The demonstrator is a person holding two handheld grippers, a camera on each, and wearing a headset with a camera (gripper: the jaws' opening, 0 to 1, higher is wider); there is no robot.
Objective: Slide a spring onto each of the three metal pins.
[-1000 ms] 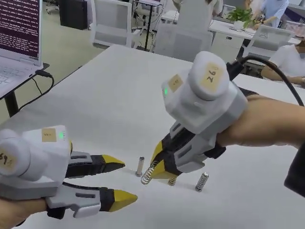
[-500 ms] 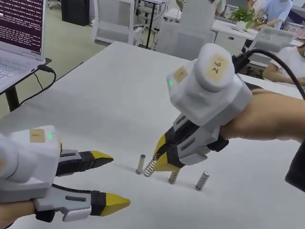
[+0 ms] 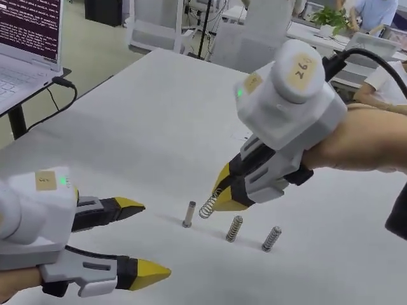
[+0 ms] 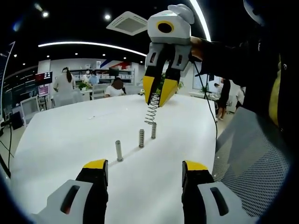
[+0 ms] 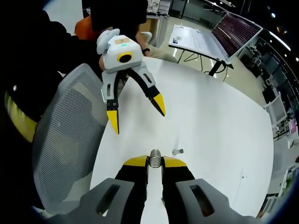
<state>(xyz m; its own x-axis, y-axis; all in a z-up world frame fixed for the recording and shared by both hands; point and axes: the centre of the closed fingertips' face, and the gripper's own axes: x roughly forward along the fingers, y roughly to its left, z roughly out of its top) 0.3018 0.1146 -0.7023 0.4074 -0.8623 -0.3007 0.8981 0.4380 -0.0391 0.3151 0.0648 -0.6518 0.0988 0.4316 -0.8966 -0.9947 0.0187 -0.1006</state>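
Lifted since a second ago, the right gripper [image 3: 224, 194] now carries its spring [image 3: 208, 204] clear of the table [image 3: 146, 114] — earlier the coil's lower end sat down beside the bare pin [image 3: 189, 214]. Head view: the spring hangs tilted from the clamped yellow tips, just above and right of the bare pin; the middle pin [image 3: 234, 228] and the end pin [image 3: 271, 238] each already wear a coil; the left gripper [image 3: 147, 239] sits low at the left, jaws spread wide with nothing between them, well apart from the pins; a laptop [image 3: 28, 38] shows at the upper left.

Left gripper view: its own jaws stand apart and empty; beyond them the three pins line up, the bare pin [image 4: 119, 150] nearest; the right gripper [image 4: 158, 97] hangs above the row, the spring [image 4: 152, 112] dangling from its tips.

Right gripper view: the jaws pinch the spring [image 5: 155, 158] end-on — the bare pin [image 5: 177, 151] lies just beside it; the left gripper [image 5: 138, 115] faces in, splayed.
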